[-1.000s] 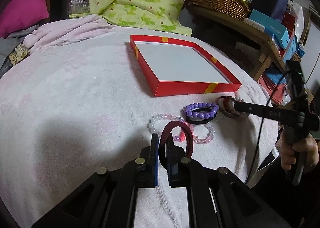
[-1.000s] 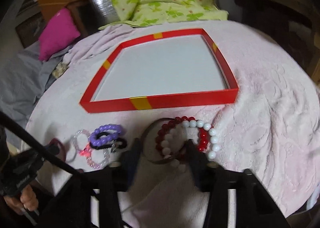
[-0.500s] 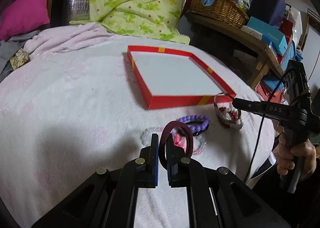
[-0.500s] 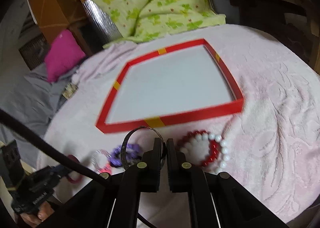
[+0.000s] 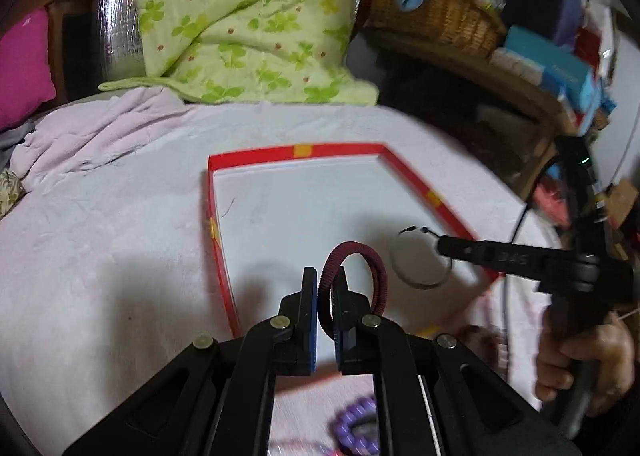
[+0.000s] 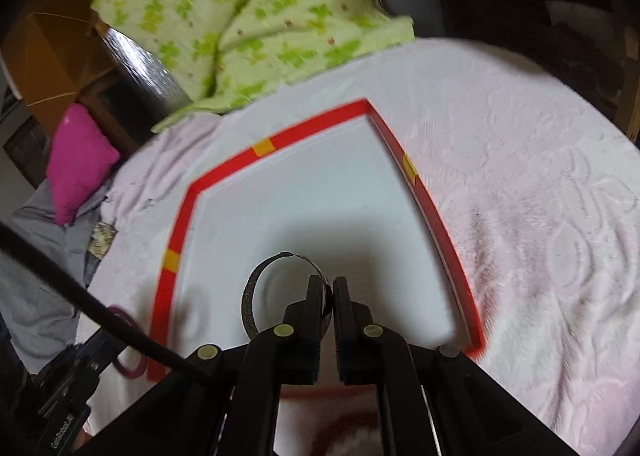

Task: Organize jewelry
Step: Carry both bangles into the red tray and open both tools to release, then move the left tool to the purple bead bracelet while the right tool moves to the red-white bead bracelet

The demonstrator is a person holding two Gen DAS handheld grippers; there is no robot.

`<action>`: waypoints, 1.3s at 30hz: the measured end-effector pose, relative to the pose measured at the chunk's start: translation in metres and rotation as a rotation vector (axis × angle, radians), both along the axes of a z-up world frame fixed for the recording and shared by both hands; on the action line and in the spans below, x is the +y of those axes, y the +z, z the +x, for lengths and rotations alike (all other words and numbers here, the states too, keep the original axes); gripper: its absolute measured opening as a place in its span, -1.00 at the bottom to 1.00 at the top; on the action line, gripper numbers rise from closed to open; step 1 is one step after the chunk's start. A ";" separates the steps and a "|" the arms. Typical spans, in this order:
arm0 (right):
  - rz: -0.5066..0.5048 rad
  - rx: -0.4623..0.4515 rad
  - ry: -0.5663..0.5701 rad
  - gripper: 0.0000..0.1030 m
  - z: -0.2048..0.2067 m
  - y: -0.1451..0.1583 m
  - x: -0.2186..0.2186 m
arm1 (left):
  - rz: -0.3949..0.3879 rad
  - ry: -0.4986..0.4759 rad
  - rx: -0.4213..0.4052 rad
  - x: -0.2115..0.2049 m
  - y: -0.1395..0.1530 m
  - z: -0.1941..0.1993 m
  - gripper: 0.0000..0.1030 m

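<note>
Within the last second we have lifted both pieces over the red tray, the left gripper clamped on the maroon band, the right gripper pinching the thin bangle, so release comes next.

A lived-in home bedroom is indicated. A green floral quilt is heaped at the top centre, a magenta pillow is seen at the left edge, and a wicker basket of clothes is set on a cluttered wooden shelf at the upper right.
</note>
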State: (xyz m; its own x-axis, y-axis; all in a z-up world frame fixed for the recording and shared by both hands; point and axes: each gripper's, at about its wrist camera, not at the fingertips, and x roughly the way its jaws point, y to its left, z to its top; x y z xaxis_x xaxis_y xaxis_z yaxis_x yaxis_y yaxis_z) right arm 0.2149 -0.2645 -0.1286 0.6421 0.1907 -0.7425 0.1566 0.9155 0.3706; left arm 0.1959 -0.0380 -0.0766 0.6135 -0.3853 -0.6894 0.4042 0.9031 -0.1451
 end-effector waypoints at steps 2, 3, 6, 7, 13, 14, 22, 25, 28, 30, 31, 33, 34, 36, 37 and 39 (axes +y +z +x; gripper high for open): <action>0.015 0.033 -0.006 -0.85 0.011 -0.008 -0.002 | 0.023 -0.010 0.044 -0.006 -0.009 0.010 -0.71; 0.035 0.044 -0.006 -0.82 0.014 -0.011 -0.005 | 0.023 -0.012 0.056 -0.007 -0.012 0.012 -0.60; 0.052 0.021 -0.007 -0.80 0.016 -0.008 -0.013 | 0.025 0.018 0.030 -0.003 -0.012 0.011 0.16; 0.057 0.002 -0.013 -0.80 0.013 -0.005 -0.016 | 0.030 0.023 0.021 -0.001 -0.011 0.009 0.16; 0.079 -0.077 -0.035 -0.80 -0.019 0.012 -0.038 | 0.021 0.060 0.016 0.015 -0.007 -0.007 0.16; 0.080 -0.082 -0.038 -0.80 -0.024 0.014 -0.042 | 0.028 0.065 0.012 0.017 -0.006 -0.012 0.16; 0.180 -0.073 -0.050 -0.79 -0.078 0.010 -0.078 | 0.038 0.059 -0.033 0.041 0.004 -0.064 0.20; 0.210 -0.039 -0.026 -0.78 -0.094 0.002 -0.079 | 0.044 0.062 -0.031 0.048 0.001 -0.080 0.20; 0.254 0.001 -0.002 -0.78 -0.103 -0.006 -0.078 | 0.032 0.062 -0.002 0.057 -0.005 -0.096 0.20; 0.266 0.007 0.010 -0.78 -0.106 -0.009 -0.076 | 0.035 0.053 0.013 0.060 -0.009 -0.105 0.20; 0.265 0.011 0.018 -0.78 -0.106 -0.010 -0.074 | 0.044 0.046 0.017 0.061 -0.011 -0.109 0.20; 0.257 0.020 0.031 -0.78 -0.108 -0.011 -0.070 | 0.062 0.035 0.018 0.061 -0.015 -0.115 0.20; 0.256 0.026 0.041 -0.78 -0.108 -0.012 -0.067 | 0.068 0.022 0.019 0.060 -0.017 -0.118 0.21; 0.258 0.040 0.060 -0.78 -0.107 -0.015 -0.063 | 0.082 -0.003 0.010 0.056 -0.018 -0.121 0.21; 0.258 0.054 0.068 -0.78 -0.105 -0.017 -0.060 | 0.086 -0.015 0.004 0.054 -0.018 -0.122 0.21; 0.265 0.070 0.073 -0.78 -0.102 -0.020 -0.058 | 0.084 -0.045 -0.005 0.047 -0.018 -0.123 0.21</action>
State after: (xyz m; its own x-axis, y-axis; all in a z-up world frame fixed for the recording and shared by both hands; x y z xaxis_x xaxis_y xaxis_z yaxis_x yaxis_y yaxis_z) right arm 0.1124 -0.3230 -0.1484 0.5682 0.4277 -0.7030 0.1277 0.7981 0.5888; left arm 0.0732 0.0092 -0.0946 0.6002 -0.3535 -0.7175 0.4450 0.8930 -0.0678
